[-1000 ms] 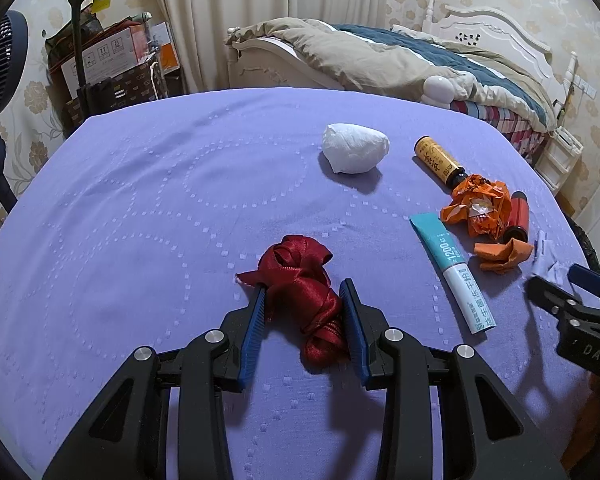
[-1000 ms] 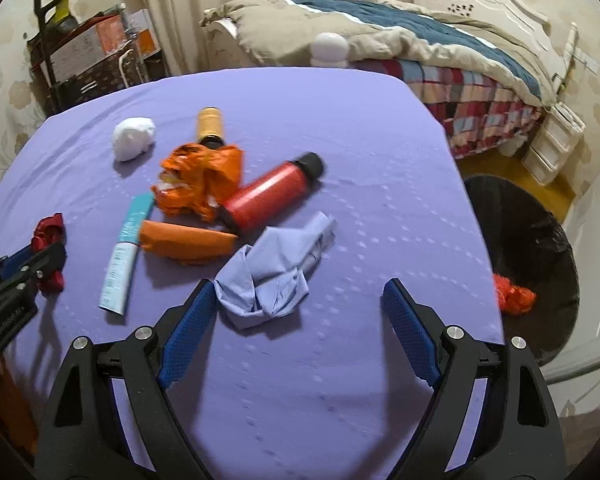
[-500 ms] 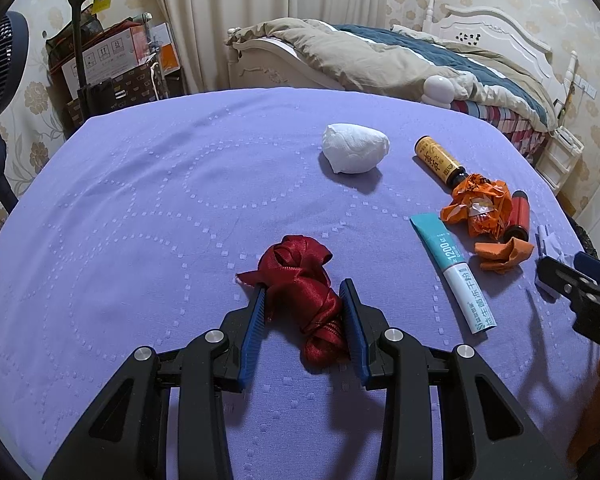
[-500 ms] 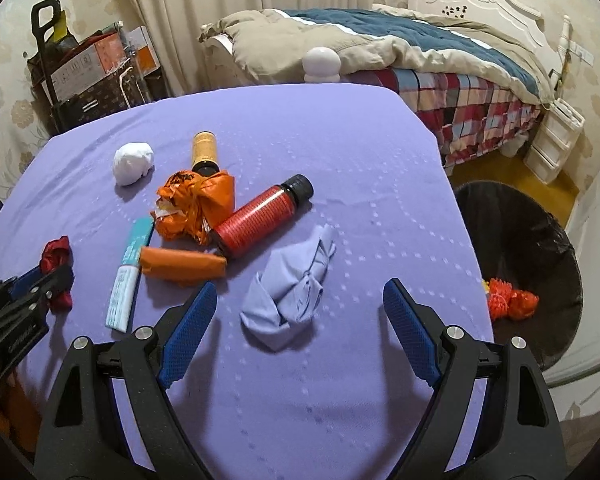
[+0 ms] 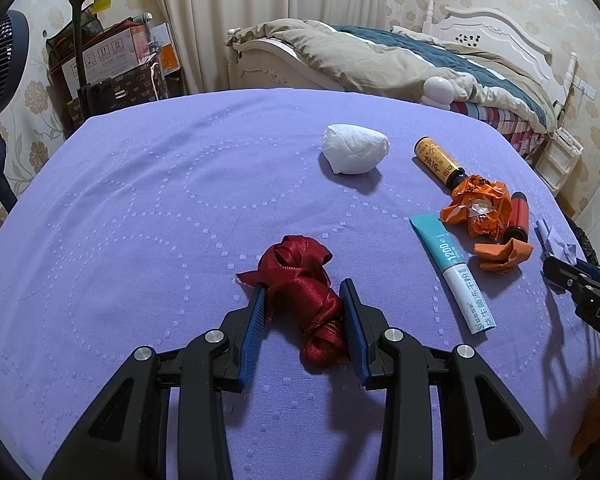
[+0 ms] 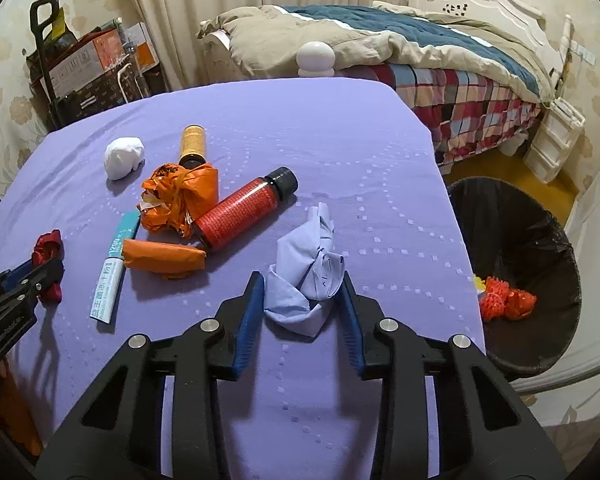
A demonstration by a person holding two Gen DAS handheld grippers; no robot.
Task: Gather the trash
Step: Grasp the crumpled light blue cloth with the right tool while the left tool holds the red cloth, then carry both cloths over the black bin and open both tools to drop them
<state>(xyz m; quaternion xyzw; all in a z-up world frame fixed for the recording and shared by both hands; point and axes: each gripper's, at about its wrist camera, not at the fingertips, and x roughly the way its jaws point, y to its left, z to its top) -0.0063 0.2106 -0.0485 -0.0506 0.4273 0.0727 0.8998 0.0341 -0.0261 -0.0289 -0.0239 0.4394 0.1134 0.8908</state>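
Your right claw [image 6: 303, 296], wide a second ago, is closing on the crumpled lilac cloth [image 6: 306, 276] near the table [image 6: 340, 128] edge. Left claw [image 5: 303, 300]: narrow, clamping the red ribbon bundle [image 5: 300, 284], unmoved.

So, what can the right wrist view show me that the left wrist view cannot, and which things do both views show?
Only the right wrist view: the black trash bin beside the table, with orange netting in it, and the whole lilac crumpled paper between the right gripper pads, whose jaws are closing.
Only the left wrist view: the left gripper seen close, its pads pressing on the red ribbon.
Both: the white paper ball, the yellow bottle, the red bottle, the orange wrapper, the toothpaste tube and the purple tablecloth.
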